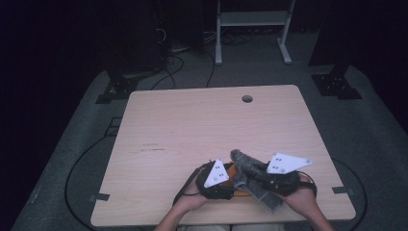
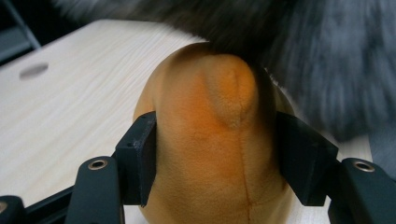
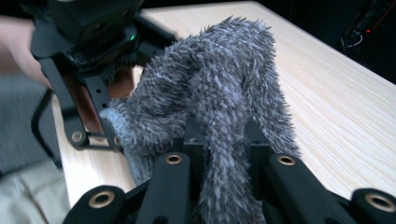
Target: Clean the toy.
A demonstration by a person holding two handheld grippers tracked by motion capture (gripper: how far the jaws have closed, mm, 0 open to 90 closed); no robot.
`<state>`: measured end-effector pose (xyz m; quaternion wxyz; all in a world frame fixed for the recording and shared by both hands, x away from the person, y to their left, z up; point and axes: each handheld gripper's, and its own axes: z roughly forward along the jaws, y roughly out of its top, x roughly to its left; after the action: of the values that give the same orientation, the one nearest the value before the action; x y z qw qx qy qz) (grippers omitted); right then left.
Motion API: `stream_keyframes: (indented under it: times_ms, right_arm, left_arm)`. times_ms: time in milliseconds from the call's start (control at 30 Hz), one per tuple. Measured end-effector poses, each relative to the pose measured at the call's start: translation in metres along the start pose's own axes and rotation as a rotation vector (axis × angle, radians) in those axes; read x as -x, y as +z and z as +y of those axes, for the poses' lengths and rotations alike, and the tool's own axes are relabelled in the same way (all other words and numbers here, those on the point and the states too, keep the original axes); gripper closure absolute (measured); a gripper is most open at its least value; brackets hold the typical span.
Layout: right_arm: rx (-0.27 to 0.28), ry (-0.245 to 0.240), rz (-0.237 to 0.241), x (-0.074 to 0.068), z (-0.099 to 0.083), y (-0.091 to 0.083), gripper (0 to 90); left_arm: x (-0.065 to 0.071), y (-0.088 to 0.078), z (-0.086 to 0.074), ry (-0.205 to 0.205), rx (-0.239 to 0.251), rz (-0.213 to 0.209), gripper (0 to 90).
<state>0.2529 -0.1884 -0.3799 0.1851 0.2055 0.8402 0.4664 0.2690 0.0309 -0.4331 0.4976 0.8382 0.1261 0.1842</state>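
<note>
Both hands sit low at the near edge of the wooden table [image 1: 192, 125], forearms coming in from the bottom and angling toward each other so the two tools nearly meet. The left hand [image 1: 190, 196] wraps its gripper from below and behind, wrist bent inward. The left gripper [image 1: 230, 182] points across to the right, its grey plate tilted up. The right hand [image 1: 303, 192] cups its tool from the outside, and the right gripper [image 1: 250, 175] aims back left toward the other.

In the left gripper view, the left gripper [image 2: 215, 154] has an orange plush piece [image 2: 215, 140] squarely between its jaws. Both black pads press on the flanks of the rounded, seamed lump, which bulges up and forward past them. Just beyond that bulge hangs the grey furry fabric [image 2: 327, 60], blurred, touching the orange top.

In the right gripper view, the right gripper [image 3: 224, 140] has its jaws drawn in tight on a strand of the grey furry fabric [image 3: 215, 88], pinched narrow between the pads. The rest fans up and forward in a shaggy arch just ahead of the fingertips. The left gripper's black frame stands just beyond it on the left, right against the fur, the table running away on the right.
</note>
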Motion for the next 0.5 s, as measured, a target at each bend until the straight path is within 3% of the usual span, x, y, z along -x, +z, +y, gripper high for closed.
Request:
stream_keyframes:
  times_ms: [67,200,300,333,500]
  right_arm:
    - [-0.016,-0.024,-0.002,-0.003,0.0,0.005,76.0]
    - [-0.005,0.037,-0.003,0.01,-0.012,0.005,76.1]
    - [0.008,0.114,0.0,0.023,-0.026,0.004,76.1]
    - [0.005,0.132,-0.004,0.027,-0.031,0.004,76.1]
    - [-0.005,0.19,-0.001,0.037,-0.044,0.003,76.0]
  left_arm:
    - [-0.001,-0.002,-0.003,0.005,-0.009,0.001,35.6]
    - [-0.008,-0.004,-0.008,-0.041,-0.012,-0.011,35.9]
    - [-0.013,-0.005,-0.01,-0.067,-0.015,-0.018,34.2]
    - [-0.017,-0.006,-0.012,-0.095,-0.017,-0.028,33.9]
    - [-0.025,-0.008,-0.018,-0.148,-0.015,-0.047,32.8]
